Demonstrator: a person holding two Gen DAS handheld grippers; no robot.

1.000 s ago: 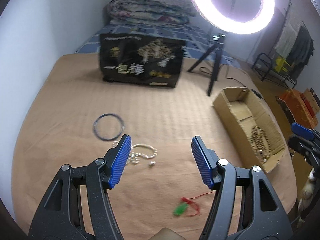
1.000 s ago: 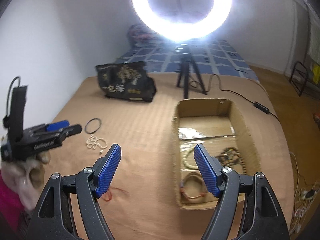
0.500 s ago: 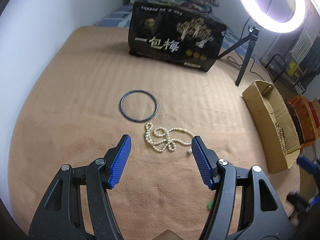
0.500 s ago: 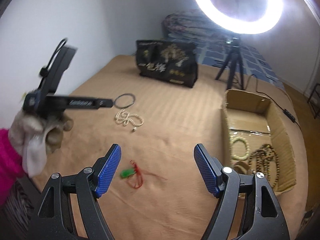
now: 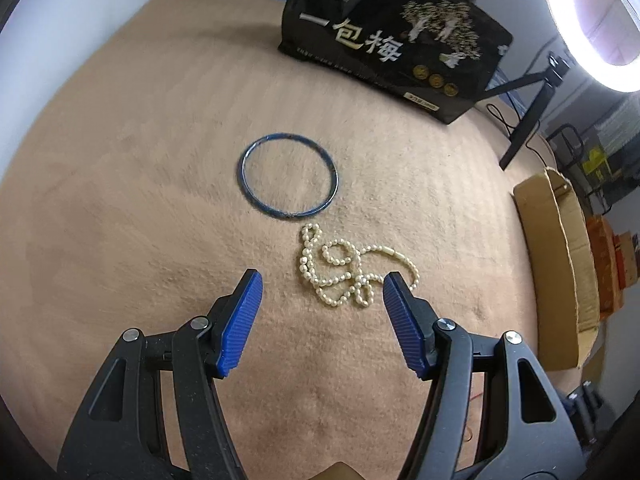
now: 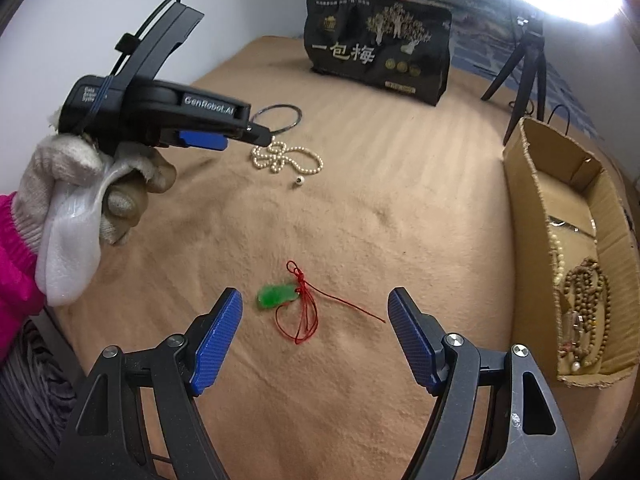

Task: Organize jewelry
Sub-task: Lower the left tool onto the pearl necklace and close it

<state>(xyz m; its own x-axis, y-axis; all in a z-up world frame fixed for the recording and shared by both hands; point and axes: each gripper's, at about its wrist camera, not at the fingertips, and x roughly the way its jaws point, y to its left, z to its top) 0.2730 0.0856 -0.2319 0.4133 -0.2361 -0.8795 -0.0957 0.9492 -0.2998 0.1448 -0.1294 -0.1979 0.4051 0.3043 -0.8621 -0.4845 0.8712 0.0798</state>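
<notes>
Your left gripper (image 5: pixel 320 300) hangs open over the pearl necklace (image 5: pixel 352 270); your right gripper (image 6: pixel 314 320) hangs open over the green pendant (image 6: pixel 276 295), each positioned for pickup toward the box (image 6: pixel 532 184).

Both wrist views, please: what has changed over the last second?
Left gripper dropped toward the white pearl necklace; right gripper swung from the brown cardboard box down over the green pendant on red cord. Both remain open, empty; jewelry unmoved.
</notes>
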